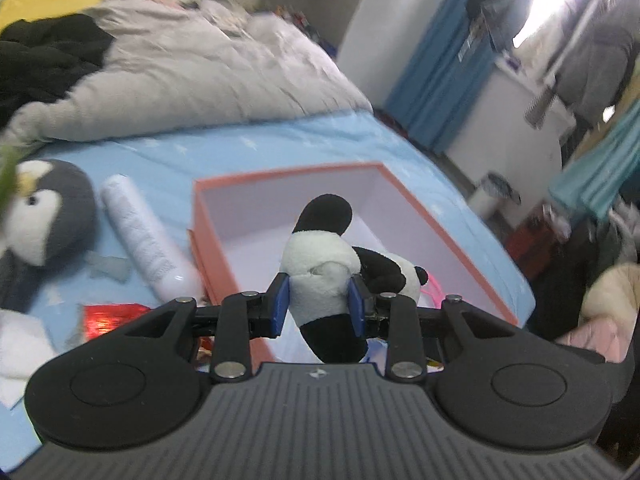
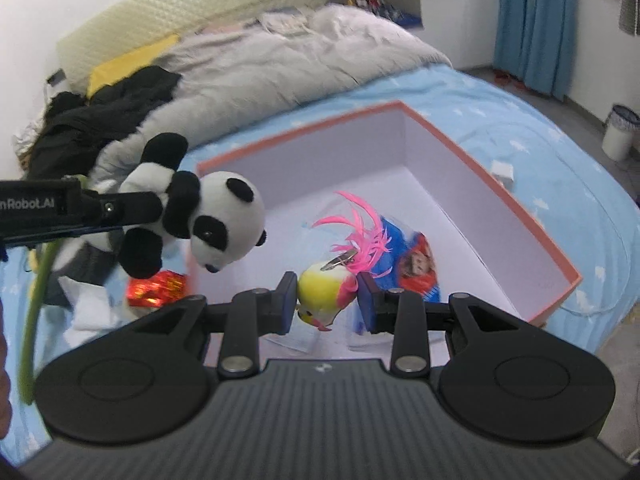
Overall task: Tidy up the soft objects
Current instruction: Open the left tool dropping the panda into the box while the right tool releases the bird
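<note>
My left gripper [image 1: 318,304] is shut on a black-and-white panda plush [image 1: 320,276], squeezing its white belly above the near edge of an orange box [image 1: 448,236] with a white inside. The right wrist view shows that panda [image 2: 200,220] hanging from the left gripper's fingers [image 2: 120,208] at the box's left corner. My right gripper [image 2: 328,302] is shut on a small yellow-and-pink bird toy [image 2: 326,292] with pink feathers, held over the orange box [image 2: 520,220]. A blue and red packet [image 2: 416,264] lies on the box floor.
The box sits on a light blue bed sheet [image 1: 280,144]. Left of it lie a grey penguin plush [image 1: 44,216], a white cylinder [image 1: 144,240], a shiny red wrapper [image 1: 108,316] and white tissue [image 1: 20,352]. A grey duvet [image 2: 280,64] and black clothes [image 2: 100,112] lie behind.
</note>
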Demonstrator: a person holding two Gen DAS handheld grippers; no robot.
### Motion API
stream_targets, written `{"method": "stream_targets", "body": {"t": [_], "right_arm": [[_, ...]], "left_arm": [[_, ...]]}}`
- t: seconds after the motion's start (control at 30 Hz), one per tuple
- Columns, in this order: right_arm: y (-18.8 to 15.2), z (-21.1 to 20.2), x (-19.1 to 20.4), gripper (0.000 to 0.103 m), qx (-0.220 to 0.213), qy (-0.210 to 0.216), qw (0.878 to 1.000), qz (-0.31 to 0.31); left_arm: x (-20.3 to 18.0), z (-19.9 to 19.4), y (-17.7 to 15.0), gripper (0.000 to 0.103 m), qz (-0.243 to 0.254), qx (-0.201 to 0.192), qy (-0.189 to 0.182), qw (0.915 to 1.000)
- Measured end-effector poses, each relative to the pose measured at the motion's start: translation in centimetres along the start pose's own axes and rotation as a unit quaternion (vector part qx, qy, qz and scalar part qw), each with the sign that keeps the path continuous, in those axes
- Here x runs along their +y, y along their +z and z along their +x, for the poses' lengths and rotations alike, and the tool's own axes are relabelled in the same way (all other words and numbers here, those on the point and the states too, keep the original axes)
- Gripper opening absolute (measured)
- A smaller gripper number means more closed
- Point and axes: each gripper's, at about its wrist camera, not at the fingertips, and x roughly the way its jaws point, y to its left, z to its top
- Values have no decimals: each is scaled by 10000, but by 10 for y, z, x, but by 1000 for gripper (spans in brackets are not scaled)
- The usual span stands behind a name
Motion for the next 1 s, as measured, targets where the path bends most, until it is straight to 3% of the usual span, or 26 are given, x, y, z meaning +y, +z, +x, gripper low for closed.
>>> {"method": "stream_targets", "body": {"t": [0.33,0.47,0.7,1.0], "right_arm": [[-9,46,-33,38,504,-153,9983,267],[-11,53,-37,50,636,-98,9973,343],[-4,41,-27,50,452,8,9987,247],[4,-12,-2,50,-85,222,9995,199]], "left_arm": [[-9,80,-1,41,123,810,-152,9965],[-1,92,-4,45,0,879,-217,9959],[4,69,-1,45,95,617,-148,9979],[2,-14,-3,45,178,18,-54,9998]]}}
